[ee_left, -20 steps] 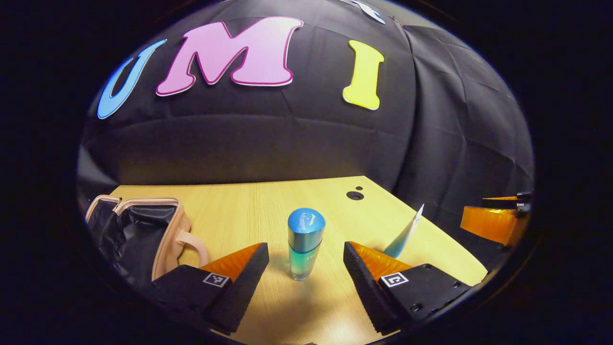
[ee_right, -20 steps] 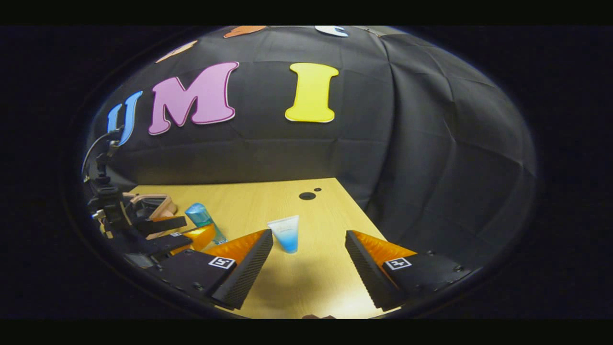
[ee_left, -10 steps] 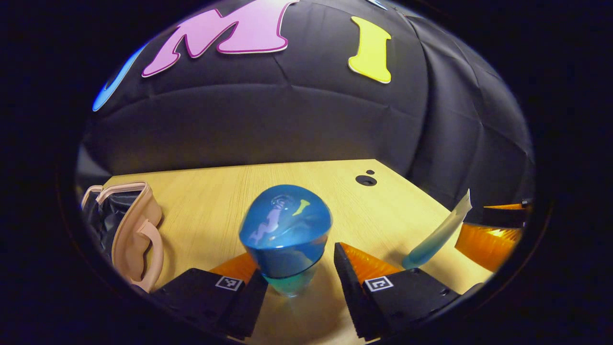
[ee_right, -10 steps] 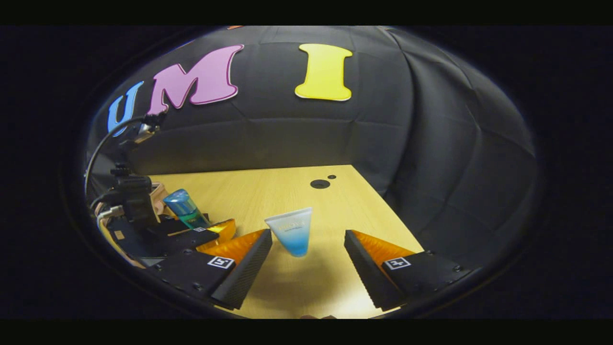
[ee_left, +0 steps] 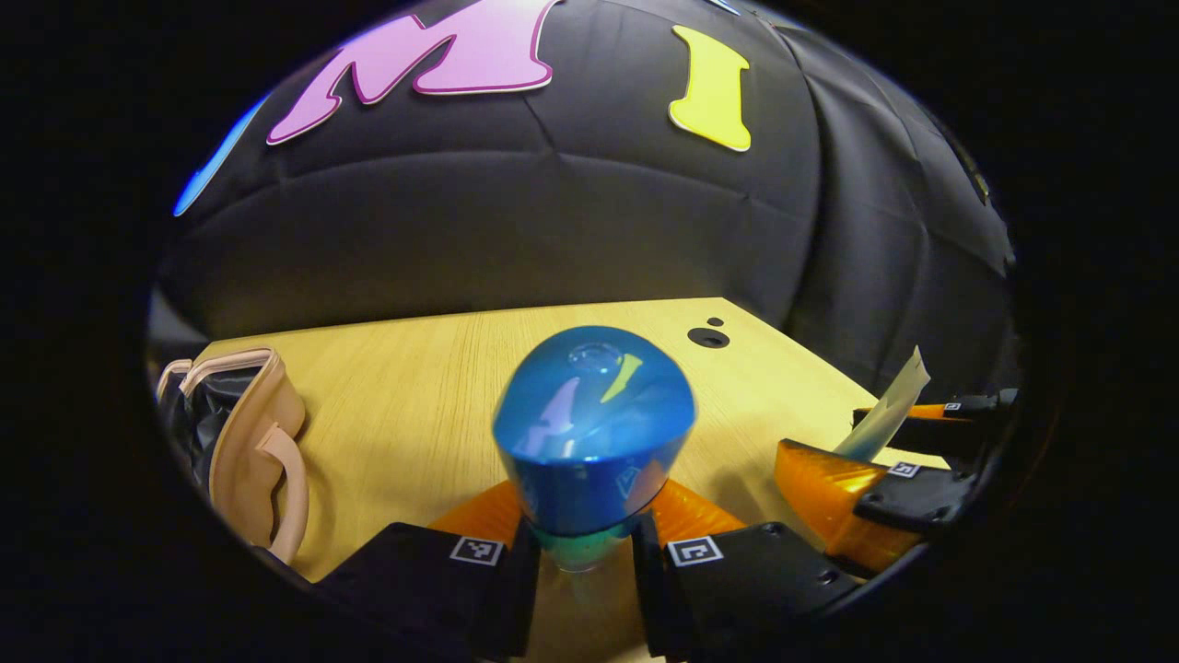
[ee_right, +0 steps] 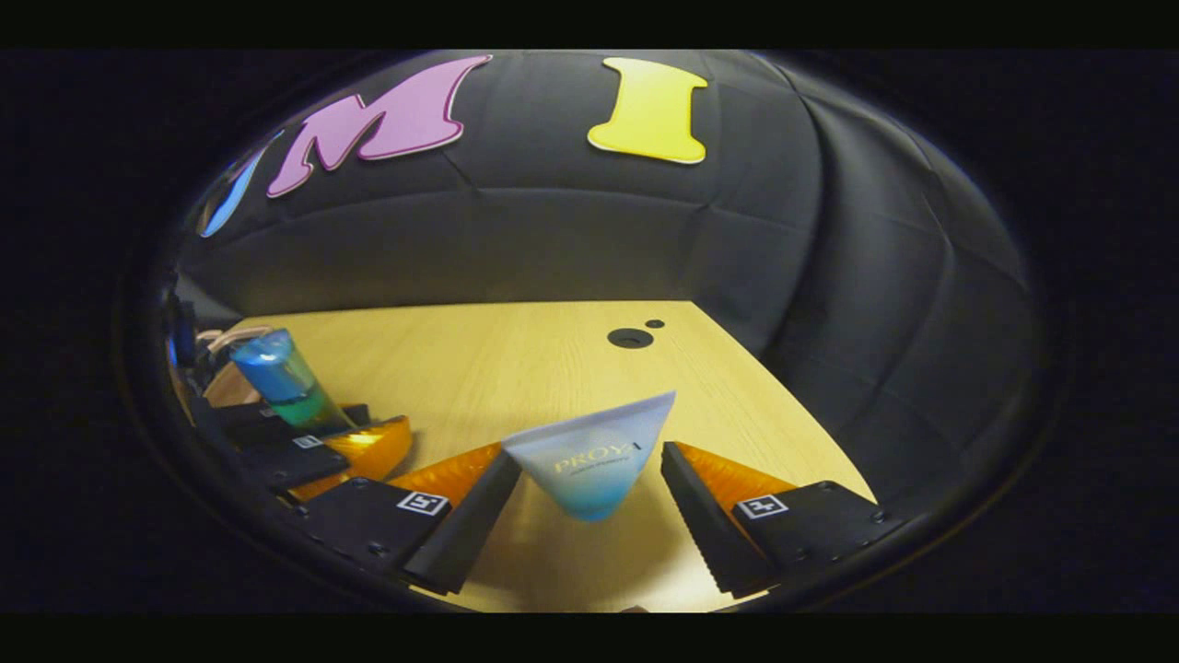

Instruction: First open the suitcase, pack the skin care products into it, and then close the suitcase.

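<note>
in the left gripper view, the left gripper (ee_left: 578, 562) is seen closed on a blue-capped bottle of clear blue-green glass (ee_left: 589, 437): both fingers are pressed against the bottle's lower body, one on each side, and the rounded glossy cap bulges up large above the fingertips. the bottle is held upright between them, over the light wooden table (ee_left: 414, 387). at the left edge of that table a beige suitcase with a black lining and a beige handle (ee_left: 244, 428) is seen, its lid open and well apart from the bottle.

in the right gripper view, the right gripper (ee_right: 589, 511) is seen with its fingers apart. a white-to-blue squeeze tube (ee_right: 594, 460) stands between them on its blue cap end, its flat crimped end upward and leaning a little to the right. the tube lies nearer the left finger — whether that finger touches it cannot be told — and a clear gap is left to the right finger. the left gripper (ee_right: 309, 428) and its bottle (ee_right: 281, 379) are seen at the far left of this view; the right gripper (ee_left: 898, 451) and the tube (ee_left: 889, 419) are seen at the right edge of the left gripper view.
</note>
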Demonstrator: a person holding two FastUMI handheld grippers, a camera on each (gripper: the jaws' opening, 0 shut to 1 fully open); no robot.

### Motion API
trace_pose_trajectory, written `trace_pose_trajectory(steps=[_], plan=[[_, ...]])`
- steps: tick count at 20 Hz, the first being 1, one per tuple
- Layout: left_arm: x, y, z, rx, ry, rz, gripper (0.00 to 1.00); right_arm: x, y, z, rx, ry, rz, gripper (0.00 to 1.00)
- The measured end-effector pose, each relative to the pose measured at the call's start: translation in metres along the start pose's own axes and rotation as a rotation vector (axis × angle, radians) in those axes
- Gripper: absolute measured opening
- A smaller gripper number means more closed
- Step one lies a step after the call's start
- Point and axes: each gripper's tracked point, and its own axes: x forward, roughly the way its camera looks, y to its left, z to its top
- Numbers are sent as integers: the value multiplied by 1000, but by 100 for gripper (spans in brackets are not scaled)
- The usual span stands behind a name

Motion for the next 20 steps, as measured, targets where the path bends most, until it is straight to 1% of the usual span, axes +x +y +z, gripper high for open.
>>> trace_pose_trajectory(steps=[2,4,5,6,7,8,10,11,14,15,16,18,19,20], plan=[[-1,1,0,-6,-7,0,50,7,-5,-5,27,18,-12,95],[-1,3,0,-1,-8,1,50,10,-4,-12,51,39,-16,67],[-2,3,-2,4,-6,0,50,11,-3,-12,59,43,-5,53],[-3,3,-1,5,-5,-7,50,12,-1,-11,56,38,4,51],[-4,4,-2,3,-7,-11,53,9,2,-12,49,44,16,47],[-7,6,-2,-1,-14,-10,53,6,6,-11,41,43,27,46],[-10,9,-4,-6,-21,-8,46,-3,10,-2,17,6,40,45],[-12,10,-4,-16,-26,-10,48,-7,12,0,7,-2,47,45],[-23,15,-2,-34,-39,-7,48,-16,19,9,-2,-15,64,45],[-28,17,3,-33,-52,-3,48,-24,21,13,-7,-25,68,41],[-35,19,10,-33,-70,-3,48,-30,24,18,-12,-41,72,44],[-49,25,24,-33,-98,-1,48,-45,35,29,-9,-63,91,44],[-61,30,33,-37,-120,2,48,-52,42,34,-2,-72,104,40],[-72,37,41,-44,-140,9,48,-59,50,40,1,-81,119,44]])
